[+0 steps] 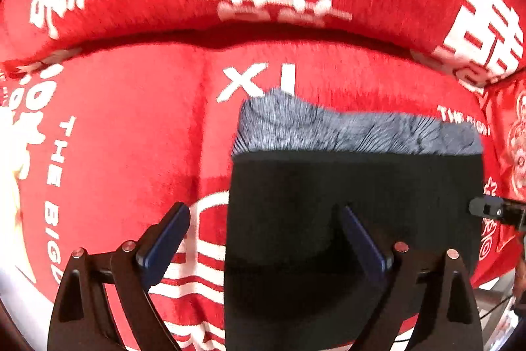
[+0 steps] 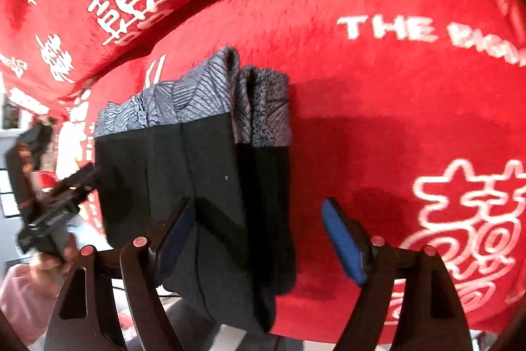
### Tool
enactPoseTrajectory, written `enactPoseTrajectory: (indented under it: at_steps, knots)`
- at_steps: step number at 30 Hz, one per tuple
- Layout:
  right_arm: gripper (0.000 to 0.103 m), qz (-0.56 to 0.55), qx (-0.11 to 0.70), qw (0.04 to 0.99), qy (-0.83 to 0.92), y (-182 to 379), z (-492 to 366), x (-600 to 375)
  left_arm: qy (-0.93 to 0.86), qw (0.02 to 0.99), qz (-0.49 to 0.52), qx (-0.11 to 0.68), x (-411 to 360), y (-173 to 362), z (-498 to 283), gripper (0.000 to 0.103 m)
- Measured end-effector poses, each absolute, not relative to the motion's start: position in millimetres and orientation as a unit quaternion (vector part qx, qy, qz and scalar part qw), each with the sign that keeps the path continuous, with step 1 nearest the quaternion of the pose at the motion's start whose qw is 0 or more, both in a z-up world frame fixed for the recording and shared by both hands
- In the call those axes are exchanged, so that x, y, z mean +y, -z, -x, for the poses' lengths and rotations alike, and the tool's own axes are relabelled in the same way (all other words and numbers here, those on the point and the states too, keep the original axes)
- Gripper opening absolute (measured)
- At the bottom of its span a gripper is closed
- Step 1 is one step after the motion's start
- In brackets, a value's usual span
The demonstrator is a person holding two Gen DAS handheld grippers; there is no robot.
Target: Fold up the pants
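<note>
The pants (image 1: 355, 213) are folded into a dark, neat bundle. They lie on a fuzzy red blanket (image 1: 131, 137) with white letters and signs on it. At the far end of the bundle a gray patterned part (image 1: 355, 130) sticks out from under the black cloth.

The left gripper (image 1: 266, 239) points down at the left edge of the pants. Its fingers are spread wide and hold nothing. The left finger (image 1: 164, 239) is over the red blanket, and the right finger (image 1: 361, 245) is over the black cloth.

The right gripper (image 2: 259, 239) is let go too, with its fingers far apart. One finger (image 2: 176, 239) is over the near part of the pants. The other finger (image 2: 343, 245) is over the red blanket on the right. It may brush the cloth, but the picture is too blurry to tell.

From the right side, the other gripper shows at the left edge of the pants, with a hand (image 2: 49, 265) and a pink sleeve (image 2: 19, 305) below it
</note>
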State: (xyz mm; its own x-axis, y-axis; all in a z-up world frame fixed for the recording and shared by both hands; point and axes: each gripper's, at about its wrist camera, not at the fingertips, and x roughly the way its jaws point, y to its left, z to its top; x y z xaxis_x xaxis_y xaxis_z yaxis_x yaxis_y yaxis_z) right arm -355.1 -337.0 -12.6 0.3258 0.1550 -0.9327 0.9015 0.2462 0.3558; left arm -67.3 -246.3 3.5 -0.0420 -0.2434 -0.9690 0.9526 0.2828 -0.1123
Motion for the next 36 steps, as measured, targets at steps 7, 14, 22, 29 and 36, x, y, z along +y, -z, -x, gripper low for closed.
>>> enactPoseTrajectory:
  at_steps: [7,14,22,29,36]
  knots:
    - [0.031,-0.502,0.450,0.655,0.342,-25,349,-353,0.471,0.633,-0.358,0.499,-270,-4,64,0.094]
    - [0.031,-0.441,0.524,0.649,0.332,14,318,-356,0.444,0.643,-0.360,0.509,-272,27,53,0.103]
    - [0.036,-0.506,0.498,0.620,0.334,13,349,-352,0.424,0.646,-0.360,0.522,-264,15,53,0.103]
    - [0.072,-0.532,0.492,0.601,0.337,4,373,-332,0.385,0.656,-0.361,0.539,-245,1,60,0.103]
    - [0.082,-0.506,0.480,0.596,0.399,-20,382,-308,0.407,0.648,-0.387,0.515,-231,-13,86,0.103]
